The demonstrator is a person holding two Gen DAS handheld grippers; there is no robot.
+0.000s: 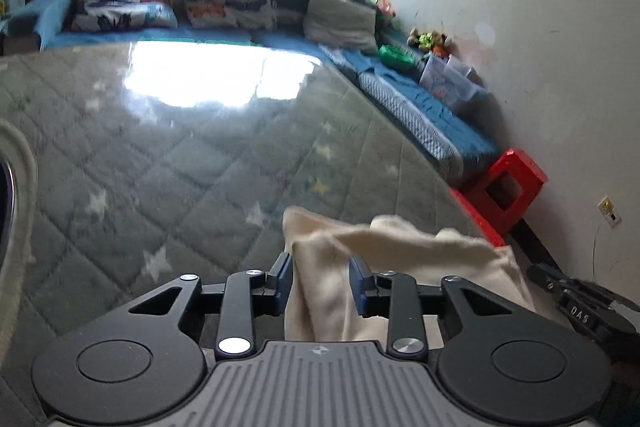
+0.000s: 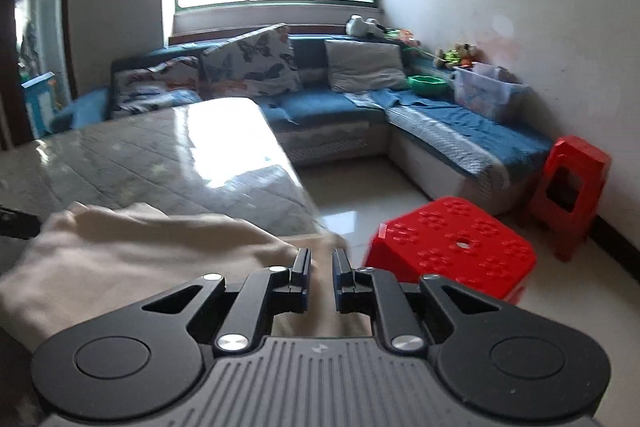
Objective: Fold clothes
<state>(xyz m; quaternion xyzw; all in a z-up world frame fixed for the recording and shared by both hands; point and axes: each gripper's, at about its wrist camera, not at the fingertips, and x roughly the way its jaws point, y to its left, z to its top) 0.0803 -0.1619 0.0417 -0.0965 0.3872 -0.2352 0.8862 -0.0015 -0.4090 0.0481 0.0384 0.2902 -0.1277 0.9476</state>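
A cream cloth [image 1: 404, 251] lies bunched at the near right edge of the glossy quilted table [image 1: 192, 155]. My left gripper [image 1: 322, 267] has its jaws parted around a fold of the cloth, which runs between the fingers; the pads do not visibly pinch it. In the right wrist view the same cloth [image 2: 132, 251] spreads over the table's near corner [image 2: 168, 163]. My right gripper [image 2: 321, 259] hovers just above the cloth's right edge, jaws narrowly parted with cloth showing in the gap. The right gripper's body [image 1: 580, 303] shows at the left view's right edge.
A blue corner sofa [image 2: 440, 123] with butterfly cushions [image 2: 252, 63] lines the far wall. A clear plastic bin [image 2: 486, 93] sits on it. Two red plastic stools [image 2: 456, 247] [image 2: 572, 187] stand on the floor to the right of the table. A pale rim [image 1: 20, 163] shows at far left.
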